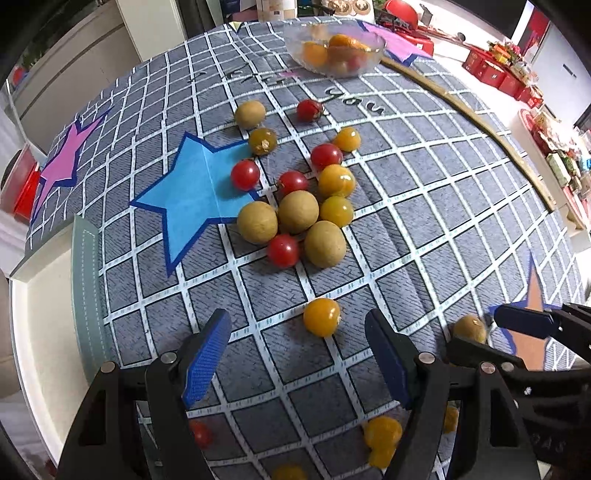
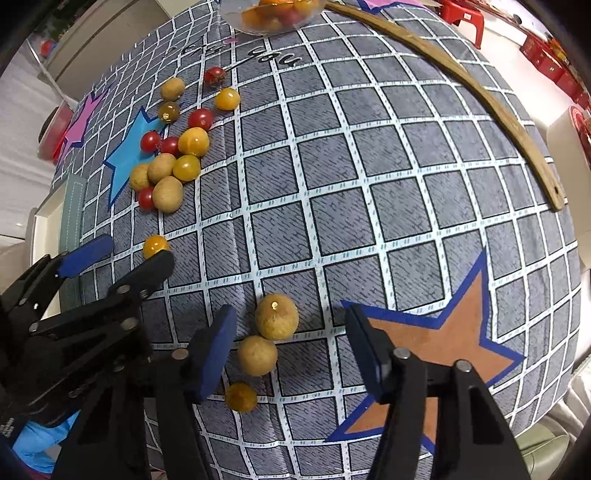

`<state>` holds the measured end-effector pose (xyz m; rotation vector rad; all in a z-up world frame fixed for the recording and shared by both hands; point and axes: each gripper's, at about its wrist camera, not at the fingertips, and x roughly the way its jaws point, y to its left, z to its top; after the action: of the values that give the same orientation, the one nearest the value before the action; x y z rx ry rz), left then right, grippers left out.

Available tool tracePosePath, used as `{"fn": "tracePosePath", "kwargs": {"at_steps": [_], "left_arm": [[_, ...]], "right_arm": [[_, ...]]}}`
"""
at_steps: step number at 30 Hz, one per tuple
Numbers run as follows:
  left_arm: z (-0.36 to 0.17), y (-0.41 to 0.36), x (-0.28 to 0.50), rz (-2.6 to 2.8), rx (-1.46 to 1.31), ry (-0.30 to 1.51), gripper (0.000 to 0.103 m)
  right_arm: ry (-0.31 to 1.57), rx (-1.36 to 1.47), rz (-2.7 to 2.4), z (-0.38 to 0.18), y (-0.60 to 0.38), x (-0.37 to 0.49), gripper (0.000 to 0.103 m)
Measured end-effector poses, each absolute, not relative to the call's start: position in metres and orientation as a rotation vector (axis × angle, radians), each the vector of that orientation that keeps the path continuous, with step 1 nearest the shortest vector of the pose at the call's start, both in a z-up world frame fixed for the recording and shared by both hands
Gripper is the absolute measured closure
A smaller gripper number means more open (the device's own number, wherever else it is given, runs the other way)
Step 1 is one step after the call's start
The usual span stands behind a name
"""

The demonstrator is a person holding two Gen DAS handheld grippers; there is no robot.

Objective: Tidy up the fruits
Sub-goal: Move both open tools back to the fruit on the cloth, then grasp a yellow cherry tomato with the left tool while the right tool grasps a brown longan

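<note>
A: Left wrist view, bottom edge. A yellow fruit (image 1: 289, 472) is cut off by the frame. A red fruit (image 1: 201, 434) sits half behind the gripper finger (image 1: 207, 358).

B: Noted. A second yellow fruit (image 1: 382, 439) is partly covered by the other finger. A sliver of one more (image 1: 451, 419) shows; kind unclear.

A: Glass bowl (image 1: 334, 50) at the far end is blurred; its contents cannot be counted.

B: Right wrist view: the bowl (image 2: 271, 16) is cut by the top edge. The lettering on the cloth (image 2: 273, 57) is too small to read in full.

A: The shelf items (image 1: 517, 70) are too small to identify.
</note>
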<state>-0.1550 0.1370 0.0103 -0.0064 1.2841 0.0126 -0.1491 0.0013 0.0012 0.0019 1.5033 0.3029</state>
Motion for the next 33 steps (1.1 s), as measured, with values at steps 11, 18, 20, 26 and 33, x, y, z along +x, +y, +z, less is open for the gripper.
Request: {"fn": "tracePosePath", "kwargs": {"at_steps": [11,18,20,26,33], "left_arm": [[0.003,0.124,-0.151,0.002,0.000,1.310,0.051],[0.007,0.116,-0.152,-0.036,-0.069,1.309,0.081],[0.010,0.126,-0.156,-0.051,-0.141,1.314,0.081],[0.020,0.157,-0.172,-0.032,-0.227,1.304,0.081],[0.032,0.186,-0.197,0.006,-0.224,1.300,0.081]], "right_arm": [[1.505,-0.104,0.299,0.000,0.015,-0.150,0.055],[1.495,-0.155,0.315,-0.002,0.034,-0.153,0.076],[1.496,-0.124,0.329,-0.001,0.034,-0.152,0.076],[1.487,-0.059,0.371,0.008,0.019,-0.148,0.076],[1.470,-0.056,0.402,0.015,0.032,-0.139,0.076]]}}
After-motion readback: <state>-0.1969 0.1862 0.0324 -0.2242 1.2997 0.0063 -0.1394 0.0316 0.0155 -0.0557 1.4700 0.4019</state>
